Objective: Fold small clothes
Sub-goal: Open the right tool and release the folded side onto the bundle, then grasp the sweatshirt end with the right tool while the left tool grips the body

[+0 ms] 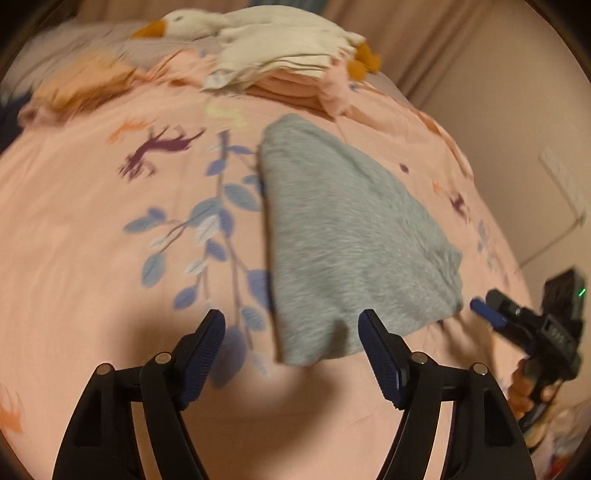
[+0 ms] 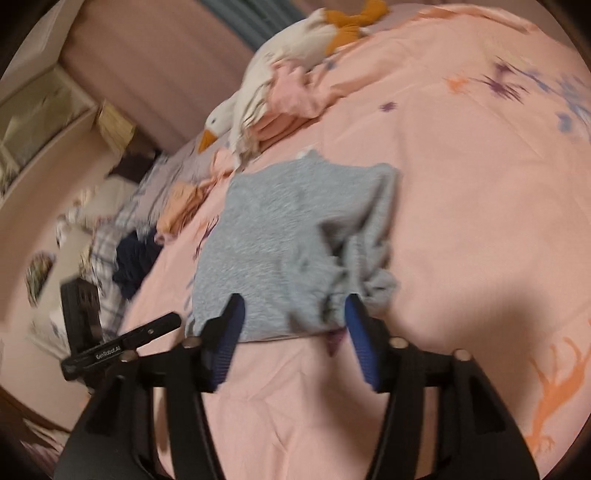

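Observation:
A small grey garment (image 1: 351, 229) lies folded over on the pink patterned bedsheet (image 1: 92, 221). My left gripper (image 1: 291, 326) stands open just in front of the garment's near edge, and its pads do not press on the cloth. In the right wrist view the same grey garment (image 2: 288, 229) lies rumpled at its right side. My right gripper (image 2: 294, 306) is open at the garment's near hem, with cloth lying between the fingertips but not pinched. The right gripper (image 1: 484, 308) also shows at the garment's right corner in the left wrist view, held by a hand.
A white goose plush (image 1: 258, 26) and a pile of pink and white clothes (image 1: 295, 85) lie at the far side of the bed. A peach garment (image 2: 181, 206) and a dark navy one (image 2: 136, 258) sit to the left. The bed edge and wall (image 1: 517, 110) are on the right.

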A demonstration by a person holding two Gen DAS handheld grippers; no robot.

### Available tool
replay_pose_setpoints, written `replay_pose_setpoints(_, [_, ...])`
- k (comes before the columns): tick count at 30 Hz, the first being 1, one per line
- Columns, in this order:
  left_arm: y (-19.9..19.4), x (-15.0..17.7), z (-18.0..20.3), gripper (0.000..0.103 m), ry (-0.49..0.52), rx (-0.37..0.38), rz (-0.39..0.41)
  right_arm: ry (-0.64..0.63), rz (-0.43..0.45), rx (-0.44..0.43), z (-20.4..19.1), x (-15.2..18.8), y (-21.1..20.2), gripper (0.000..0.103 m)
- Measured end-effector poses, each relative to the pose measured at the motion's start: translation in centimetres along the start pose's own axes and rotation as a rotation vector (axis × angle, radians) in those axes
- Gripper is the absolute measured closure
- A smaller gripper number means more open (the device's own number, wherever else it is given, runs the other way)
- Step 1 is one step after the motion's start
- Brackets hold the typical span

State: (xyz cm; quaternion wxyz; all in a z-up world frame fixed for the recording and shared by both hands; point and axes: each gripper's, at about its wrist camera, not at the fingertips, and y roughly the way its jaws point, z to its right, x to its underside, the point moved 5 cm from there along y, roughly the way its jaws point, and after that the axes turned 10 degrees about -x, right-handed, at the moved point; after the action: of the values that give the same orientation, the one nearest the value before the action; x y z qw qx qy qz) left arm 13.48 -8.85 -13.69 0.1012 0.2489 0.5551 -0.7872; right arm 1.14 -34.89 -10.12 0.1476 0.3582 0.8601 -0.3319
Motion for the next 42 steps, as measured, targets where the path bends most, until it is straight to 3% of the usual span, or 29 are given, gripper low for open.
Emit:
replay_pose_setpoints(8, [2.4,0.1,-1.7,0.029,-0.175,0.163,-0.125,0.187,0.009,-0.019,3.6,-0.6,0.1,0.031])
replay_pose_setpoints(32, [7.9,-4.8,2.3,0.021,-0.134,0.269,-0.145,0.193,-0.081,-0.079,5.0,-5.8,6.8,0.027])
replay_pose_setpoints(36, [8.5,-5.3,2.8,0.021,-0.114,0.282,-0.146,0.186,-0.092,-0.088,4.9,-6.2,7.7,0.032])
replay_pose_setpoints(42, [9.0,-6.0,3.2,0.012,-0.116,0.298,-0.145,0.181,-0.097,-0.093,4.9,-6.6,8.8,0.041])
